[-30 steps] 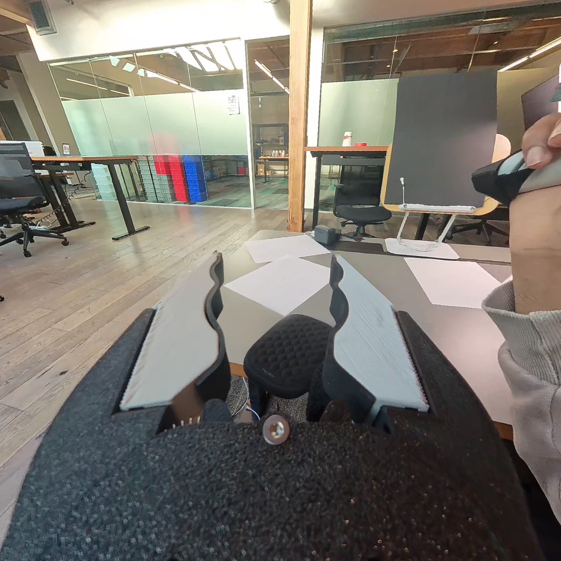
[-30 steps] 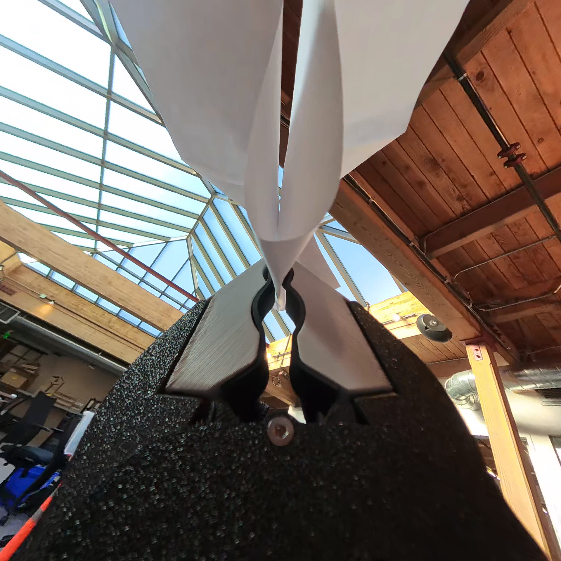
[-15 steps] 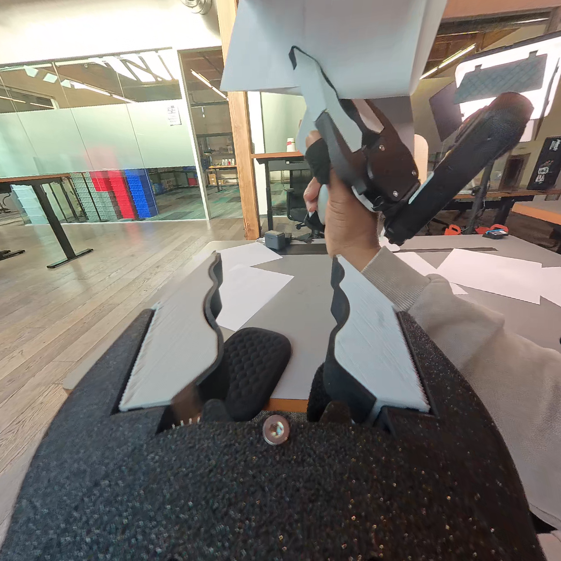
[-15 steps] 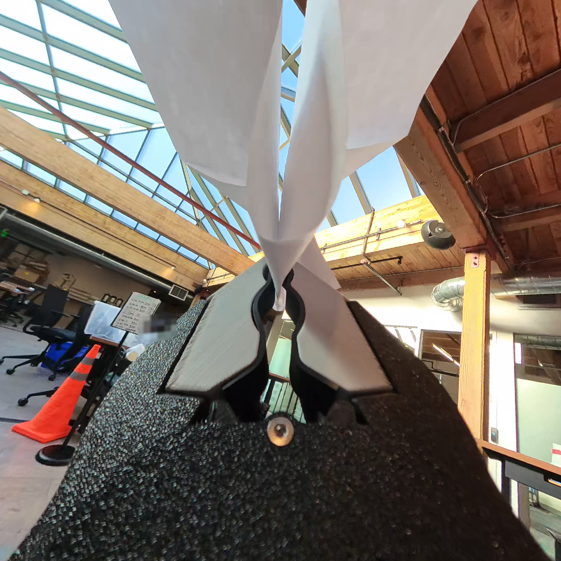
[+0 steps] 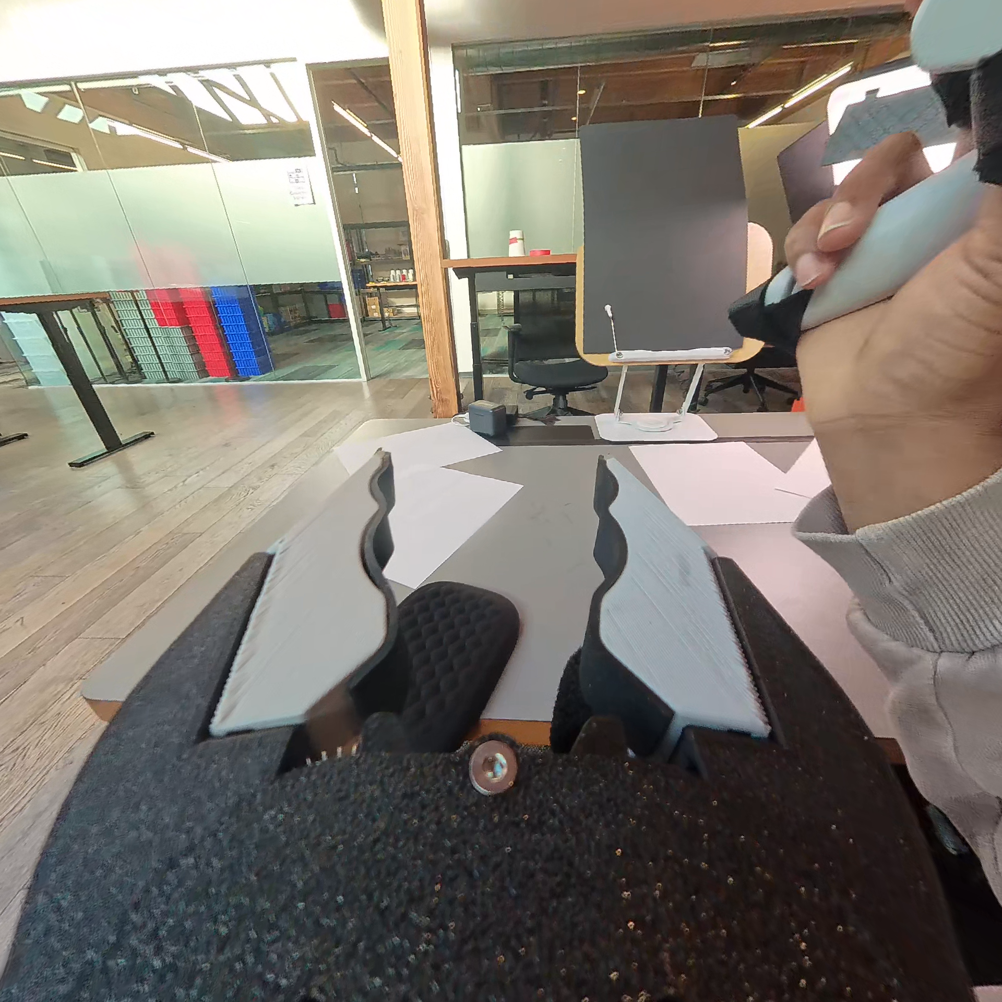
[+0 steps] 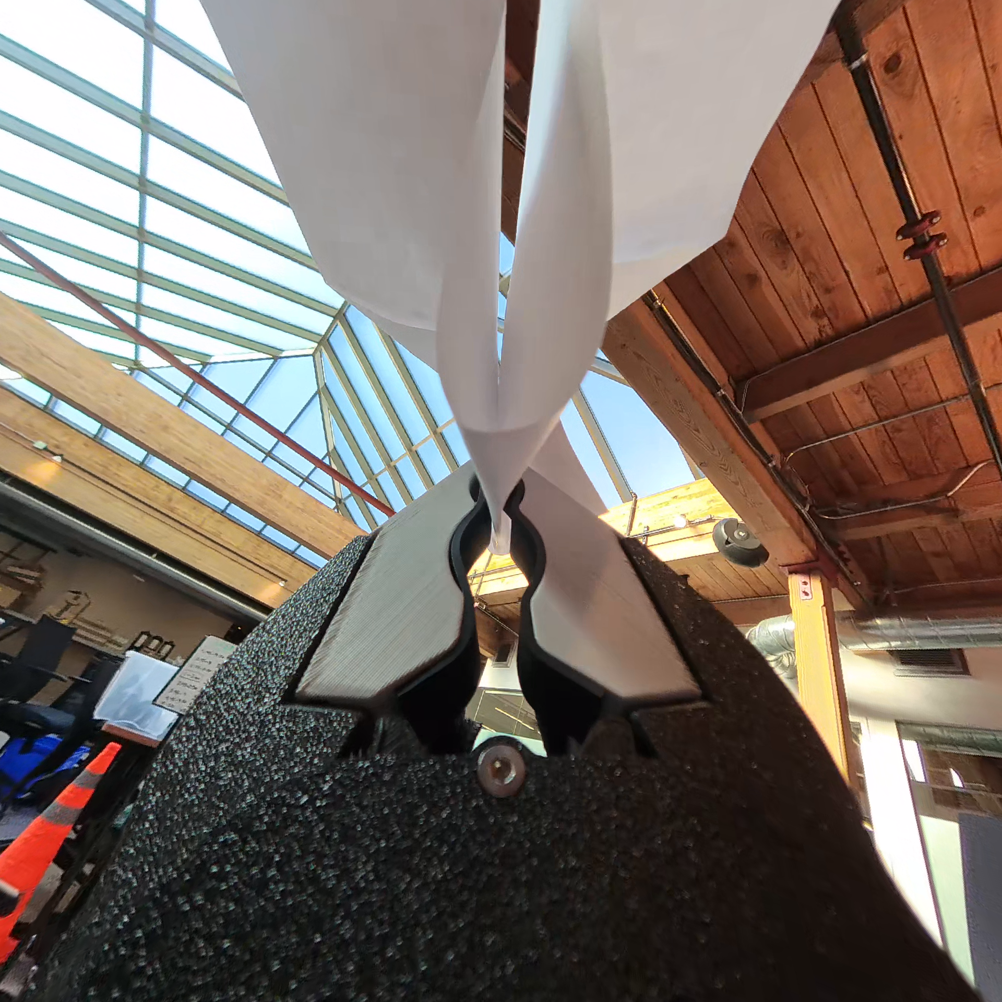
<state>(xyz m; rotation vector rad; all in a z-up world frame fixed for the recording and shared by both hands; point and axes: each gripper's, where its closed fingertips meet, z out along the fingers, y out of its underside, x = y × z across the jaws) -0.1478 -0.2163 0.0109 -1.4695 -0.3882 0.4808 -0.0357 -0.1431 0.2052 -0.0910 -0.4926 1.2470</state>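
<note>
1. Paper (image 6: 379, 162): one white folded sheet, pinched at its bottom point by the right gripper (image 6: 499, 488). Spreads up toward 12 o'clock in two big flaps. Jaws squeezed together on it, pointing up at the roof windows and the wooden ceiling.
2. Left gripper (image 5: 492, 461): jaws wide apart, nothing between them, touching nothing. Hangs over the near edge of the grey table (image 5: 542, 542).
3. Nearest to the left gripper: a black bumpy pad (image 5: 455, 634) at 6 o'clock, just below the gap, by the table's near edge. Cannot tell what it belongs to.
4. Flat on the table: a white sheet (image 5: 444, 515) at 11 o'clock and a second sheet (image 5: 715, 482) at 1 o'clock, well apart, with bare grey top between.
5. Hand (image 5: 894, 379) at 2 o'clock, up above the table, wrapped round a grey handle. Grey sleeve (image 5: 922, 596) just below it.
6. Far edge, at 12 o'clock: a small black box (image 5: 488, 417) and a dark board (image 5: 659, 233) on a white stand.
7. Edges and room: table's left edge at 9 o'clock, wide wooden floor past it. Tight at 3 o'clock, with hand and sleeve close. Open air all round the paper. Orange cone (image 6: 49, 813) far down at 8 o'clock, well apart from it.
</note>
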